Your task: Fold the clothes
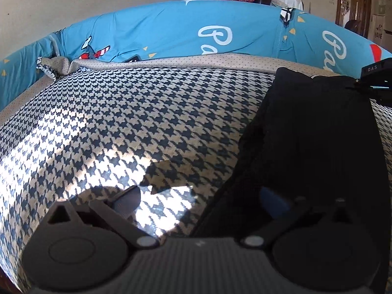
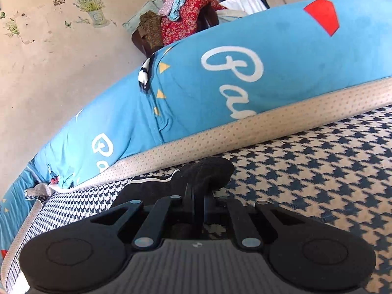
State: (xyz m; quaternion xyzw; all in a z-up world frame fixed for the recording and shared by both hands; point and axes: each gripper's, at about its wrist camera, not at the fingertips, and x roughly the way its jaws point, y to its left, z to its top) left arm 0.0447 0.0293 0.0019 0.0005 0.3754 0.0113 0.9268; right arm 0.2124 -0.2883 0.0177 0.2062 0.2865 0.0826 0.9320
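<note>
The fingers of the right gripper (image 2: 196, 191) are clenched on the black garment (image 2: 203, 174), while the left gripper (image 1: 196, 196) is held spread, so the thin pinch could be lost and the fold spoiled.

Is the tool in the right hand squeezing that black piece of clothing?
Yes, the right tool has its two fingers pressed together on a bunched fold of the black garment.

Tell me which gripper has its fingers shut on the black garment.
The right gripper: its fingers pinch the black garment. The left gripper has fingers spread apart.
</note>
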